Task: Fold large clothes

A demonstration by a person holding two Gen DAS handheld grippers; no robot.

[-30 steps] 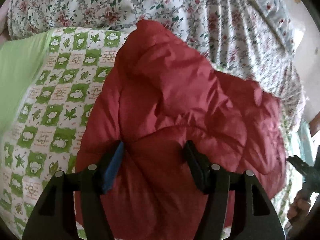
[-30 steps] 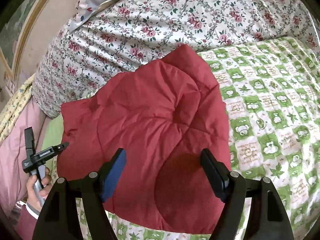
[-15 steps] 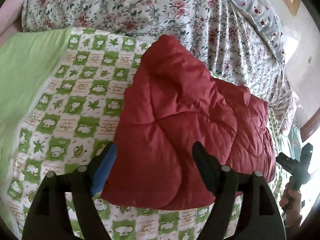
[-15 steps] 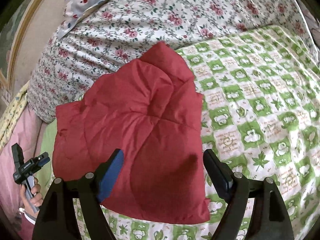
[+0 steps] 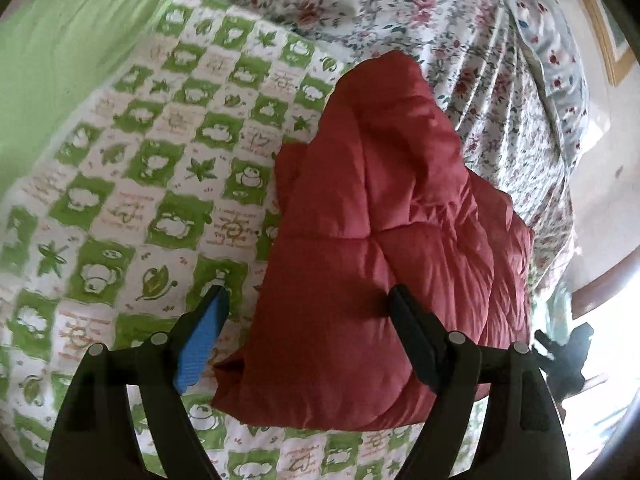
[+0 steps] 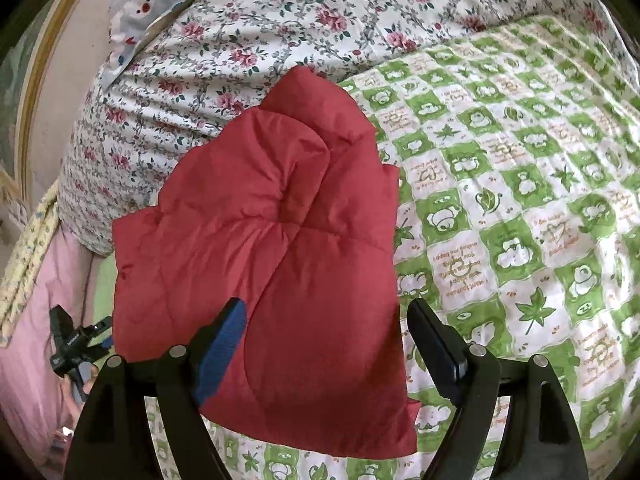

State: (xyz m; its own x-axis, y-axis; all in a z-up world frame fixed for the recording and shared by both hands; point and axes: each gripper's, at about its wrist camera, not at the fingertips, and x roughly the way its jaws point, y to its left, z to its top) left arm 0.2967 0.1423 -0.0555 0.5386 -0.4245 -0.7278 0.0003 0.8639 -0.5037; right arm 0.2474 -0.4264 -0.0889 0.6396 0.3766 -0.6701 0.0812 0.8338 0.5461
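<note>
Red padded garment (image 5: 380, 240): folded bundle on bed quilt (image 5: 160, 184), just released; left gripper (image 5: 308, 312) and right gripper (image 6: 324, 328) jaws spread, empty, withdrawn; fold appears complete.

Right gripper (image 6: 324, 336) hovered open over the folded red jacket (image 6: 272, 240), which lay near the green checked bedspread's (image 6: 520, 200) left edge.

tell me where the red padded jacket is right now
The red padded jacket lies folded on the green checked quilt, its far end against the floral duvet, centre-left in the right wrist view.
</note>
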